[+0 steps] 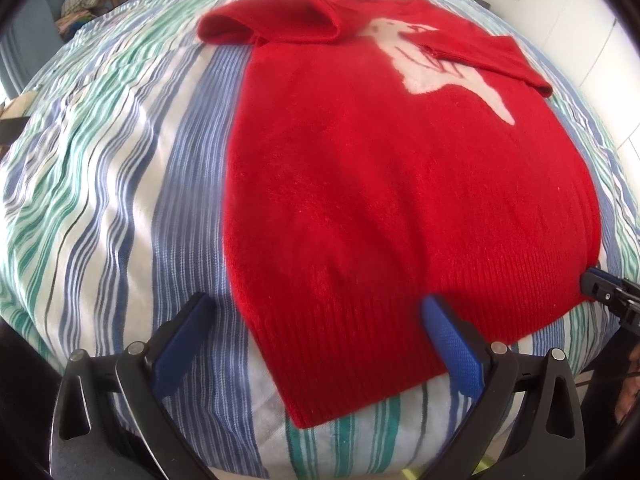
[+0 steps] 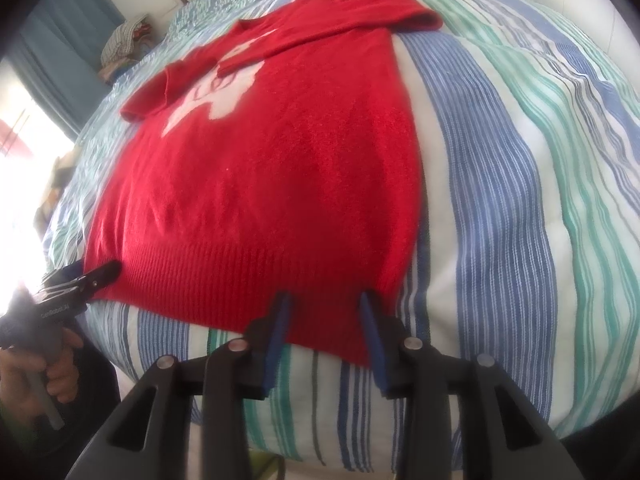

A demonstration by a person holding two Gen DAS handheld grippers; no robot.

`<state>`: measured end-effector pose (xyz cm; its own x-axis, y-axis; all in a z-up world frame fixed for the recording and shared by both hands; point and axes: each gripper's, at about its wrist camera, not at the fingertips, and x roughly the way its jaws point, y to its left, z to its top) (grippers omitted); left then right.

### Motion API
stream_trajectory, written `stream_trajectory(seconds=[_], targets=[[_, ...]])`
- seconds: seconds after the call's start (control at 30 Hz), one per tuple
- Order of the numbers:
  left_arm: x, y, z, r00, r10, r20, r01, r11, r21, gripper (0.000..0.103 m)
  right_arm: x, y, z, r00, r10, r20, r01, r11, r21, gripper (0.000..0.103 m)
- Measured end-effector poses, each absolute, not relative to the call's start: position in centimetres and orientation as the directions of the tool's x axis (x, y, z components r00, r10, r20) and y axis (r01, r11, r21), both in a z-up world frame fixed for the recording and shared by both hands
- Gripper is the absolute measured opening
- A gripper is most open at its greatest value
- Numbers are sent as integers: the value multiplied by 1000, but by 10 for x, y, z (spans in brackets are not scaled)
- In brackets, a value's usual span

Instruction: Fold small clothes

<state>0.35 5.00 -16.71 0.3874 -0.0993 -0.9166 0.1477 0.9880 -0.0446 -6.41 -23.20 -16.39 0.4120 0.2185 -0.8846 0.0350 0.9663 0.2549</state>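
Sweater (image 1: 380,200), red, white figure on chest, lies flat on striped bedspread (image 1: 120,200), both sleeves folded across its upper body. Left gripper (image 1: 316,312): fingers spread wide, straddling the sweater's ribbed hem at one lower corner, nothing clamped. Right gripper (image 2: 324,304): fingers partly apart over the sweater's other hem corner, pads not seen pressing the knit. Pile of clothes (image 2: 124,40) well beyond the sweater's collar end.
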Motion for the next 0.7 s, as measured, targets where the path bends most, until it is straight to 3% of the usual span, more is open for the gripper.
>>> stream_trajectory(seconds=[0.23, 0.37, 0.57, 0.7], targets=[[-3, 56, -141, 474, -66, -878, 132, 991, -3, 102, -65, -230, -156, 406, 216, -888, 29, 968, 249, 41], [-8, 77, -113, 590, -9, -807, 53, 998, 28, 102, -73, -245, -124, 469, 205, -859, 40, 967, 253, 56], [-4, 119, -99, 666, 48, -745, -132, 990, -54, 102, -35, -270, -54, 539, 53, -840, -71, 997, 18, 58], [-2, 121, -103, 669, 72, -740, -154, 987, -43, 102, 2, -263, 4, 634, 66, -770, -131, 991, -23, 59]])
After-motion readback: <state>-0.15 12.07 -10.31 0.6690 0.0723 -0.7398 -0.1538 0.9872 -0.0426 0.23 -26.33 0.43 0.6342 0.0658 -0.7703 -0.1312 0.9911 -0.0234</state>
